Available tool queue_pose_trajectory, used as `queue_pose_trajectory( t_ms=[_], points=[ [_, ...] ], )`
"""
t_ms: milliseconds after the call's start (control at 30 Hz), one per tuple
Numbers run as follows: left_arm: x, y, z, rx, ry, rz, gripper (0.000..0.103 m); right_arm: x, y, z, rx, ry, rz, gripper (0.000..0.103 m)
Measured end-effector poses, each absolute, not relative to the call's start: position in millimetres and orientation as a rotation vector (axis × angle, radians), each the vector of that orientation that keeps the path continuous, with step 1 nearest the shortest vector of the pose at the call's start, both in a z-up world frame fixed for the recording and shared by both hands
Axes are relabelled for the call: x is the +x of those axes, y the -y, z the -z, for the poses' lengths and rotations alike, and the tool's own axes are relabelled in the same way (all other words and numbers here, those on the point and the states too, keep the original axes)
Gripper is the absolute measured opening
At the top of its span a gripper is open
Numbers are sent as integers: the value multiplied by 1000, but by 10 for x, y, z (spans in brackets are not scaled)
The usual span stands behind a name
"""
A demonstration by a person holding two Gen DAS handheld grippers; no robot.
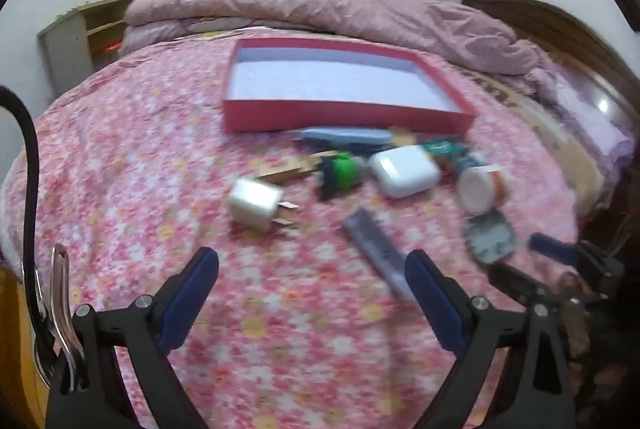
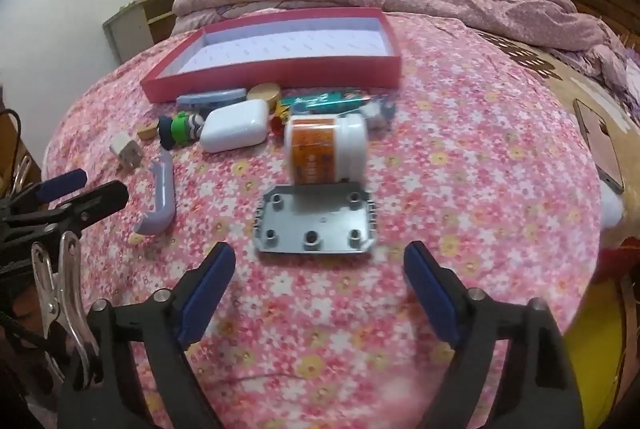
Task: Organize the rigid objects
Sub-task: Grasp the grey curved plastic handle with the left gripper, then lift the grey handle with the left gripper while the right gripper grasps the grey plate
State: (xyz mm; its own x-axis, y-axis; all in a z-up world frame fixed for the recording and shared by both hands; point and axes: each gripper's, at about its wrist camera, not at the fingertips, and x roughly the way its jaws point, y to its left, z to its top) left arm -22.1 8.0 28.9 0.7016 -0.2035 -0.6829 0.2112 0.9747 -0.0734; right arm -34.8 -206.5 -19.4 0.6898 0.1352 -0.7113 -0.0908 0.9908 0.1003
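Note:
An empty red tray point(image 1: 340, 115) point(image 2: 280, 73) lies on the bed. In front of it lie a white charger plug point(image 1: 256, 204) point(image 2: 126, 149), a green figure point(image 1: 340, 171) point(image 2: 182, 129), a white case point(image 1: 404, 171) point(image 2: 236, 129), an orange-labelled jar point(image 1: 482, 187) point(image 2: 326, 149), a grey plate point(image 1: 490, 235) point(image 2: 316, 225) and a lilac curved piece point(image 1: 380, 253) point(image 2: 162, 197). My left gripper point(image 1: 312, 293) is open, below the plug. My right gripper point(image 2: 320, 289) is open, just short of the grey plate.
The pink floral bedspread point(image 1: 160, 169) covers the bed. A folded pink quilt point(image 1: 320, 9) lies behind the tray. A blue pen-like object point(image 1: 344, 137), a teal packet point(image 2: 320, 101) and a gold lid point(image 2: 264, 93) lie by the tray. A phone point(image 2: 600, 145) lies at right.

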Motion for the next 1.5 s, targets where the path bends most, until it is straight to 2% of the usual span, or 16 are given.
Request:
queue_pose_trajectory(
  t_ms=[100, 267, 467, 667, 733, 833, 933, 1033, 1500],
  points=[
    [-158, 75, -306, 17, -790, 274, 95, -408, 2120, 190, 73, -798, -121, 86],
    [-105, 307, -242, 61, -826, 273, 83, -437, 2198, 182, 54, -795, -111, 85],
    [80, 434, -127, 85, -880, 280, 62, -394, 2281, 204, 66, -809, -132, 85],
    [70, 616, -78, 185, -825, 223, 61, -414, 2304, 247, 89, -808, -155, 85],
    [57, 653, -76, 191, -815, 241, 48, -416, 2322, 252, 99, -805, -159, 85],
    [42, 656, -85, 188, -806, 265, 36, -419, 2316, 260, 102, -808, -158, 85],
    [44, 615, -96, 169, -800, 283, 25, -417, 2310, 253, 95, -809, -157, 85],
    [24, 525, -97, 138, -804, 290, 19, -412, 2290, 251, 90, -809, -154, 85],
    [-93, 143, -171, 100, -811, 227, 19, -301, 2084, 231, 38, -822, -145, 85]
  ],
)
